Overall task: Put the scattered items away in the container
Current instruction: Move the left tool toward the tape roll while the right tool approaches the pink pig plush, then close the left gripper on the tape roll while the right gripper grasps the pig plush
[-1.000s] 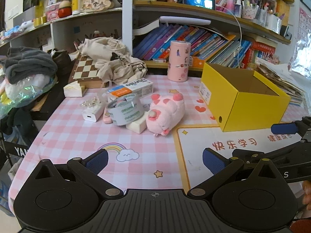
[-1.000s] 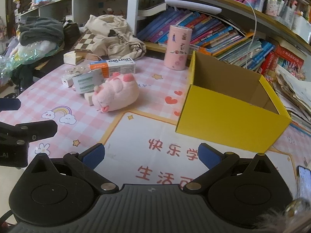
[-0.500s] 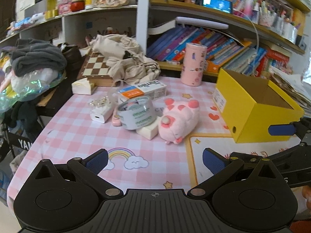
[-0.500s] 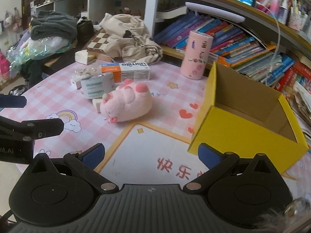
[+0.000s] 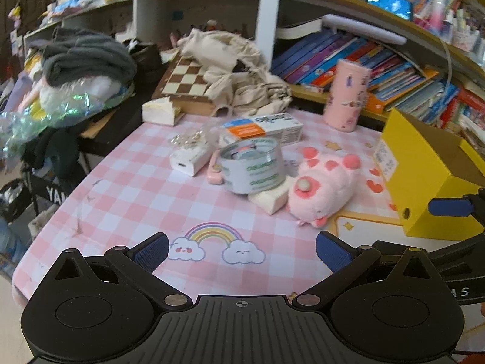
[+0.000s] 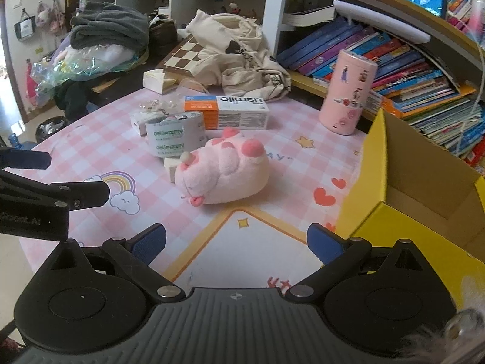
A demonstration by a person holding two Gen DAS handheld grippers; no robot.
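Fingers spread wide on right gripper (image 6: 236, 241) and left gripper (image 5: 242, 250), holding nothing. Approaching pink plush (image 6: 225, 171): straddling soft body midway, avoiding tape roll (image 6: 175, 136), then lifting into yellow box (image 6: 424, 188).

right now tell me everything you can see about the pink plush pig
The pink plush pig is a soft, fuzzy toy in pale pink with darker pink pads on its feet and a pale round snout. It lies tipped over on the checked pink table mat, feet up and face toward the cameras. It rests against a small white block, close by the tape roll, and apart from the yellow box. No gripper touches it.
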